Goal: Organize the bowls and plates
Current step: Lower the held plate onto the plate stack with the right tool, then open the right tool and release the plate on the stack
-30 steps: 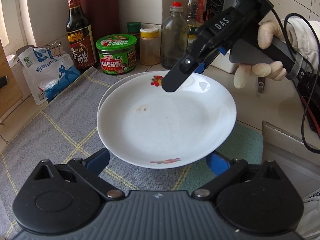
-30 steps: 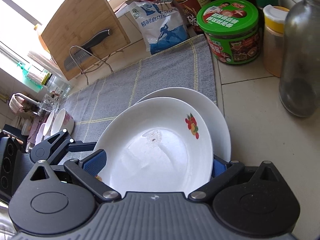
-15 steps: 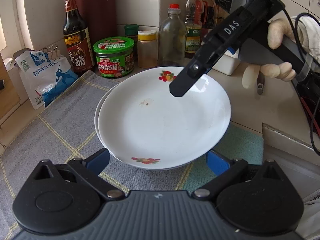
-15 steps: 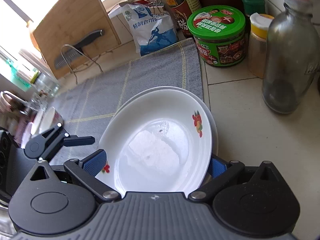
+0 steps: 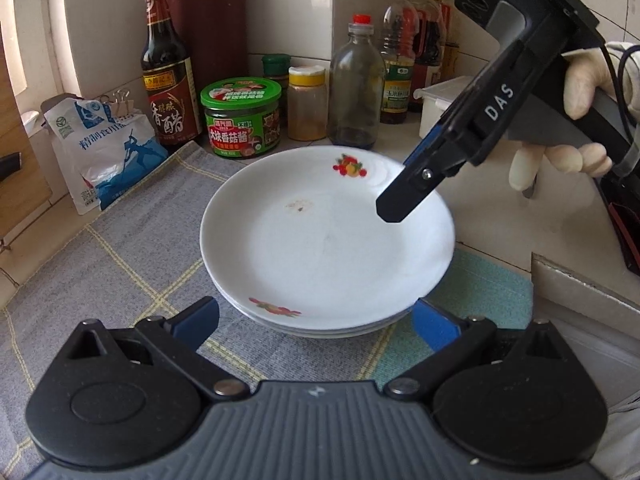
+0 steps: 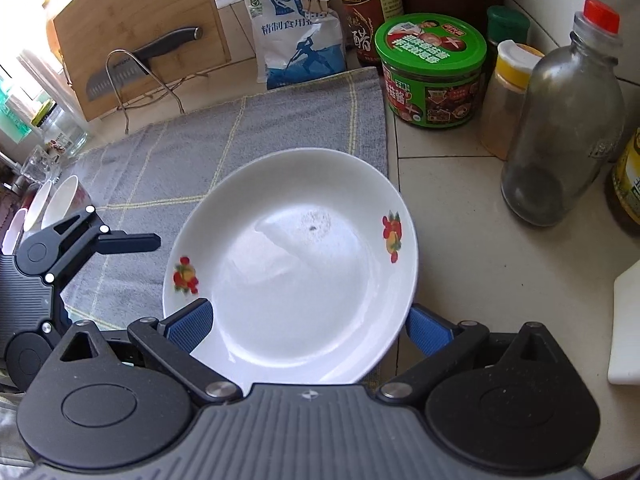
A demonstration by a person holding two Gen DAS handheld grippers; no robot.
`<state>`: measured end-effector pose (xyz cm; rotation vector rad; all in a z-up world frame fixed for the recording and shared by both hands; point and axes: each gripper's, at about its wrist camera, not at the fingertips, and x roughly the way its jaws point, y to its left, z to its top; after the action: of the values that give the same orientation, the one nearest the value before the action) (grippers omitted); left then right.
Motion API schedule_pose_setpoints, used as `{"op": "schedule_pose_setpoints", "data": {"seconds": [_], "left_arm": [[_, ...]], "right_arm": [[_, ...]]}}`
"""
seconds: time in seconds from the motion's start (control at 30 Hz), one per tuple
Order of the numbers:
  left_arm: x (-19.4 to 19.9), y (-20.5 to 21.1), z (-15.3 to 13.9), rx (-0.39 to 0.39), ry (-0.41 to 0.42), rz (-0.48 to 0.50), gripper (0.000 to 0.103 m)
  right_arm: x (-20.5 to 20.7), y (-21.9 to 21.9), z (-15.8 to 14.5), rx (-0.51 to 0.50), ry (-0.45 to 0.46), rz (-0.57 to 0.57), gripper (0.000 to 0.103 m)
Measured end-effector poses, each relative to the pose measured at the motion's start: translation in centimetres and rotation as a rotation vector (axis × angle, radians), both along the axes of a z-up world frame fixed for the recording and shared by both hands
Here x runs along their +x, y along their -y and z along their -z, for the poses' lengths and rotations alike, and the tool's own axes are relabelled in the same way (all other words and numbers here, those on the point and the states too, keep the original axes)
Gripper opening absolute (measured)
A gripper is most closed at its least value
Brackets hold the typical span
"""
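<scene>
A stack of white plates (image 5: 320, 248) with red fruit prints sits on the grey checked cloth (image 5: 120, 264). In the right wrist view only the top plate (image 6: 296, 276) shows. My left gripper (image 5: 314, 308) is open, its blue-padded fingers spread to either side of the stack's near rim. My right gripper (image 6: 308, 320) is open too, hanging over the plate's far right part with a fingertip (image 5: 392, 212) just above the white surface. Neither gripper grips a plate. One of the left gripper's fingers (image 6: 132, 242) shows at the left.
Behind the stack stand a green-lidded jar (image 5: 240, 118), a vinegar bottle (image 5: 168, 72), a glass bottle (image 5: 356, 88) and a salt bag (image 5: 104, 148). A cutting board with a knife (image 6: 132, 32) leans at the far left, with white bowls (image 6: 60, 204) nearby. The counter edge (image 5: 580, 280) drops at right.
The top plate, held raised and offset over the lower plate before, has come down square onto the stack. Both grippers have drawn back a little from it.
</scene>
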<state>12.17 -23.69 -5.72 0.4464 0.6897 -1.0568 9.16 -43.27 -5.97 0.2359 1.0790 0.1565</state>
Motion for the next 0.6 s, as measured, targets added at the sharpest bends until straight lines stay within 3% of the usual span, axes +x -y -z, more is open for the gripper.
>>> {"op": "schedule_pose_setpoints", "data": {"seconds": [0.23, 0.43, 0.6], "left_arm": [[-0.4, -1.0, -0.4, -0.03, 0.021, -0.043, 0.102], [0.0, -3.0, -1.6, -0.102, 0.024, -0.158, 0.102], [0.5, -4.7, -2.1, -0.095, 0.029, -0.299, 0.102]], "right_arm": [[-1.0, -2.2, -1.8, -0.159, 0.152, -0.009, 0.103], [-1.2, -4.7, -2.3, -0.17, 0.295, -0.03, 0.103], [0.0, -6.2, -2.9, -0.15, 0.363, -0.079, 0.103]]}}
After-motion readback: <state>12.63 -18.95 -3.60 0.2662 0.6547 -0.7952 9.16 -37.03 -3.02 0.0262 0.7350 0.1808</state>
